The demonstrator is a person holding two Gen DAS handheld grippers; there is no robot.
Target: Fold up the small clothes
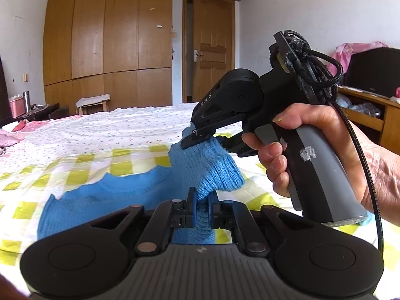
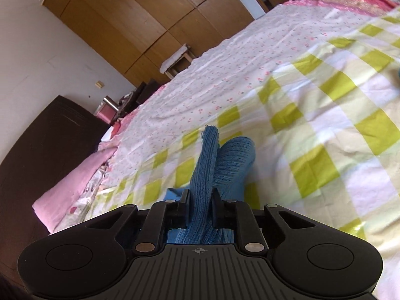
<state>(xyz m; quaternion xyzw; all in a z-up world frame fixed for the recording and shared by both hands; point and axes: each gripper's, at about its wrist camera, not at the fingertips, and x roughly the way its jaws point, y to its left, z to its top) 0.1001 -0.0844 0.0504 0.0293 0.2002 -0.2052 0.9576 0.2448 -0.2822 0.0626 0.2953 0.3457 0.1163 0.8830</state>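
In the left wrist view, the left tool (image 1: 202, 200) was closed on a bunched fold of a blue knitted garment (image 1: 140, 192), its pads pinching the ribbed fabric between them. The rest of the garment trailed flat across the green-checked sheet of the bed (image 1: 75, 150), toward the bed's near edge. Just beyond, the right tool (image 1: 200, 137), carried by a person's hand (image 1: 312, 155), gripped another raised part of the same knit, so the cloth rose in a hump between the two tools; holding two points at once likely served to lift one edge and carry it over for a fold. A wooden wardrobe (image 1: 107, 32) and a door (image 1: 212, 47) stood behind the bed. In the right wrist view, the right tool (image 2: 199, 197) was narrow, clamped on a strip of the blue knit (image 2: 203, 175) that stood up between its pads, with a ribbed end lying beside it on the checked sheet. The view was tilted, suggesting a rolled wrist mid-fold.
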